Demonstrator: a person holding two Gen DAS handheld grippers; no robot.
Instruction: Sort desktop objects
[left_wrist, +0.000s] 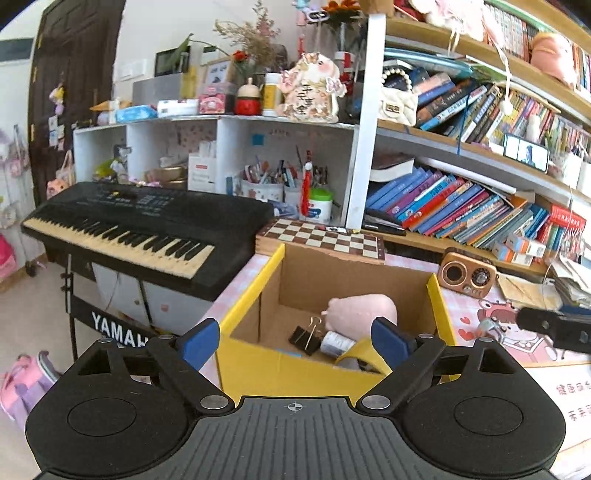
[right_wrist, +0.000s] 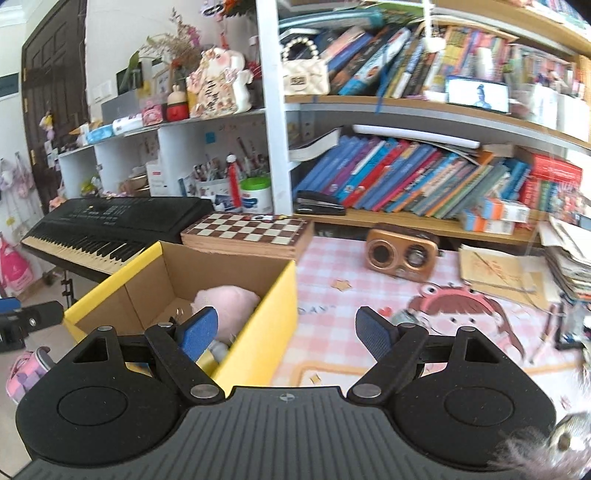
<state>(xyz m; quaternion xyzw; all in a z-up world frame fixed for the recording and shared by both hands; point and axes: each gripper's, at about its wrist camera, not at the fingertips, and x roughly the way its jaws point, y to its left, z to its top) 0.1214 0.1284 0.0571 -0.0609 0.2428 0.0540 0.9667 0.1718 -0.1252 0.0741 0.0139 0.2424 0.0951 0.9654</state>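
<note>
Behind everything, a crowded bookshelf (right_wrist: 424, 177), and to one side a black keyboard (left_wrist: 140, 225); neither part of the sorting. Across the front, a desk under a pink checked mat (right_wrist: 340, 266) with a cartoon print, mostly bare now. At the desk's left end, an open cardboard box (left_wrist: 258, 288) with yellow flaps, serving as the collecting bin. Behind it, a chessboard case (left_wrist: 325, 236), and further right a small brown radio (right_wrist: 402, 254) upright on the mat, apart from the box. Inside the box, largest first: a pink plush toy (left_wrist: 364, 312) against the far wall, a white tube or roll (left_wrist: 337, 343) just in front of it, a black binder clip (left_wrist: 306, 338) beside that on the box floor. Left gripper (left_wrist: 293, 338) poised above the near edge of the box, blue pads spread wide, nothing between them. Right gripper (right_wrist: 286, 332) straddling the box's right wall and the mat, pads likewise well apart and empty. Judging by this, well along: several things already binned. Left to do, seemingly: a pen-like item and small dark bits at the mat's far right edge (right_wrist: 554, 328), a pile of loose papers (right_wrist: 498, 273) by the shelf, perhaps the radio; too blurred to name more.
</note>
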